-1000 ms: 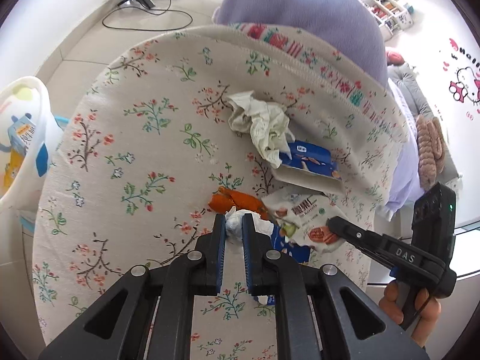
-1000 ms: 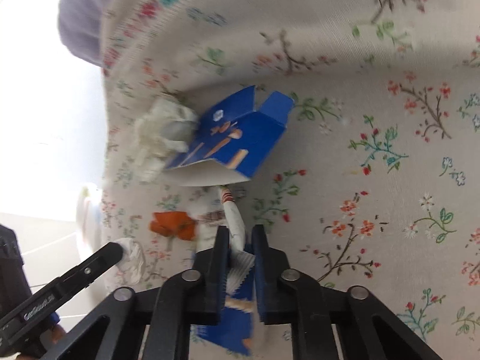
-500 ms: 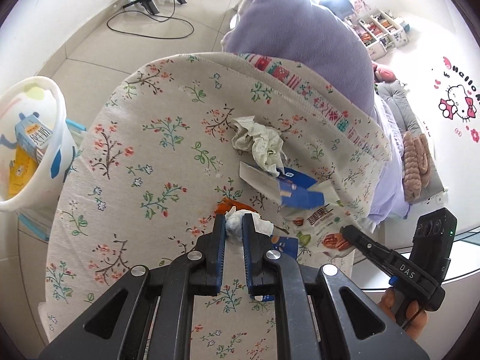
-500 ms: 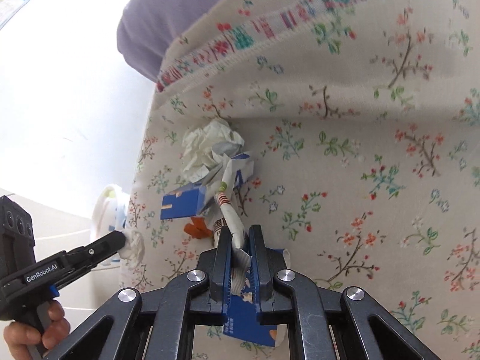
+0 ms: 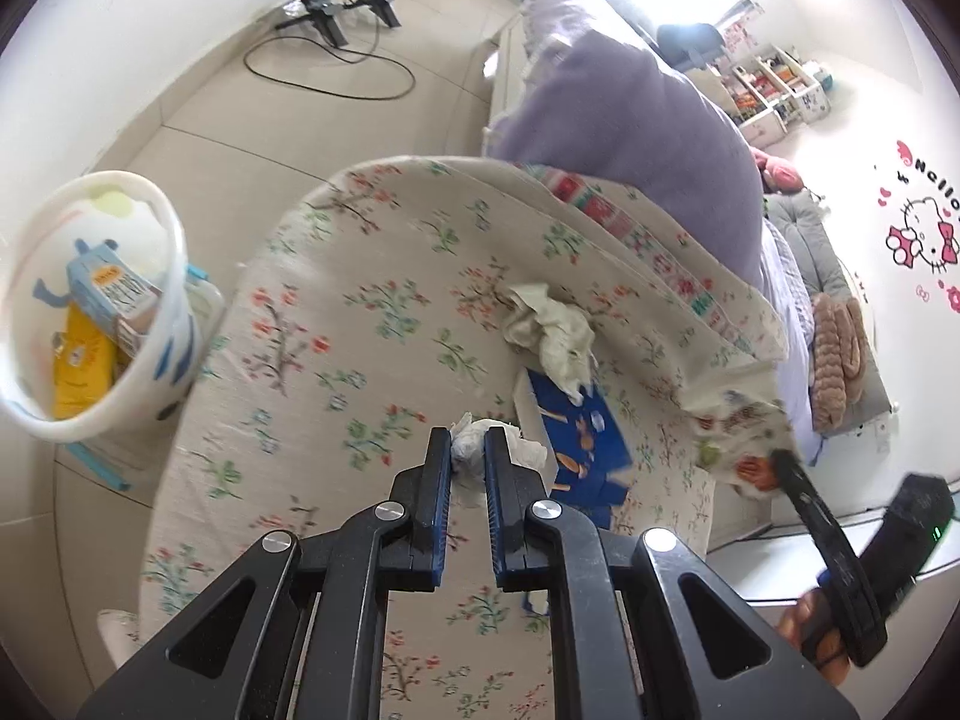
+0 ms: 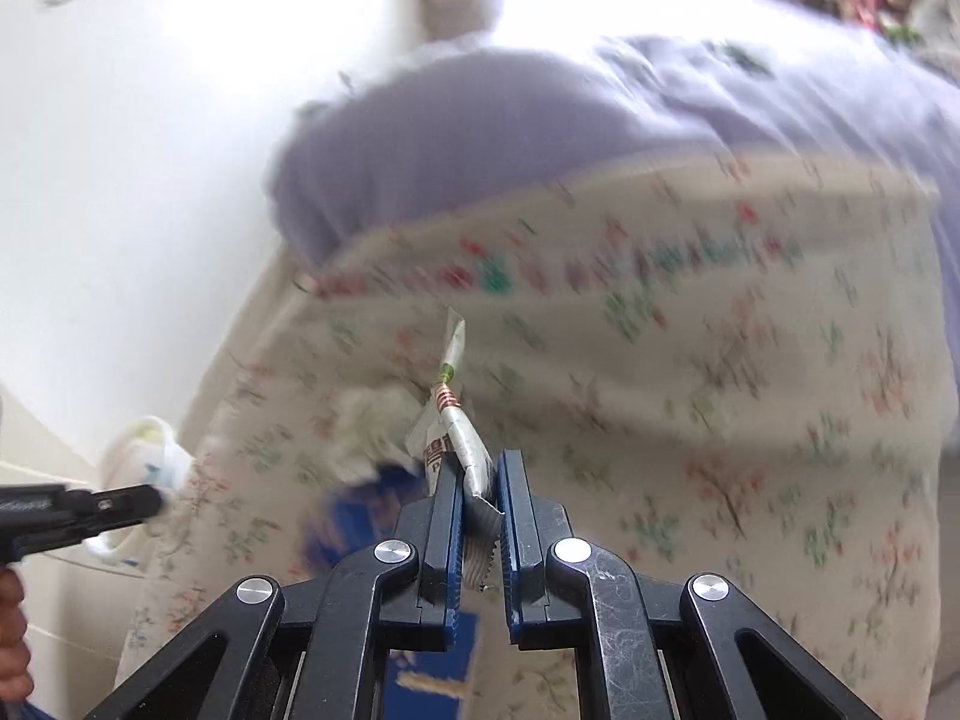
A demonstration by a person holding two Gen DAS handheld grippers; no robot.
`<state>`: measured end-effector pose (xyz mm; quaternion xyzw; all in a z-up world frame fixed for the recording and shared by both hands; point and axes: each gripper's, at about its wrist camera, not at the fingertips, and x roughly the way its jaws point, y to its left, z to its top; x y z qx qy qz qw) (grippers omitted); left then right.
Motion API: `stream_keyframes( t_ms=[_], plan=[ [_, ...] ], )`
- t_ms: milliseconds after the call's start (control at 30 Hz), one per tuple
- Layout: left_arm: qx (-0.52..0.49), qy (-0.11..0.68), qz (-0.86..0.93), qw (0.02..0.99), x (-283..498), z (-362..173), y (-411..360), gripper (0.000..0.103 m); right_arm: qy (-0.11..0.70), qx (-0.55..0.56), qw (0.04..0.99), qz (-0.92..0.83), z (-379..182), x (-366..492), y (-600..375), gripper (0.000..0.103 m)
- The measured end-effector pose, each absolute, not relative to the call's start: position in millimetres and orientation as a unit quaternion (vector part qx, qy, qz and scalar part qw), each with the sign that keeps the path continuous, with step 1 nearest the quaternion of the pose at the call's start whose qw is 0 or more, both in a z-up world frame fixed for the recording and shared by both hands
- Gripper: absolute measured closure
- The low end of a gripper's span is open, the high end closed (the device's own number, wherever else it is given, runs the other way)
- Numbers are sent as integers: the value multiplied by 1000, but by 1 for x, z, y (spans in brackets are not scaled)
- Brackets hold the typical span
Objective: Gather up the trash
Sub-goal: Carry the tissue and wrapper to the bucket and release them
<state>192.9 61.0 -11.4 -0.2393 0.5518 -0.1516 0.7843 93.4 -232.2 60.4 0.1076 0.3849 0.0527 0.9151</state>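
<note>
Far left of both my claws stands the bin [image 5: 90, 312], nearer my left gripper [image 5: 467, 450].
It is clamped on a tissue wad [image 5: 471, 441]; my right gripper [image 6: 480, 480] pinches a wrapper [image 6: 456, 420].

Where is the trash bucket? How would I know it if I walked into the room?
Find the flowery blanket spread over the bed, then look down at the floor beside its edge. There stands the white bucket, round and open on top. Unlike the loose trash on the blanket, it already has a yellow packet and a light blue carton inside.
</note>
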Motion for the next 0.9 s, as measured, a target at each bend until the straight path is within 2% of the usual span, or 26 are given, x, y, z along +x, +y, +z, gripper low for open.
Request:
stream_keyframes(
  t_ms=[200,333,633,900],
  plan=[
    [-225,549,-119,796,199,-8,84,92,373,47,924,64,58,94,-198,94],
    [-237,558,-88,790,206,-14,112,92,391,45,914,95,46,102,-174,94],
    [-287,539,-56,790,205,-11,190,92,367,44,917,147,51,103,-111,94],
    [-309,535,-21,786,205,-14,248,91,402,48,890,211,26,126,-26,94]
  ],
)
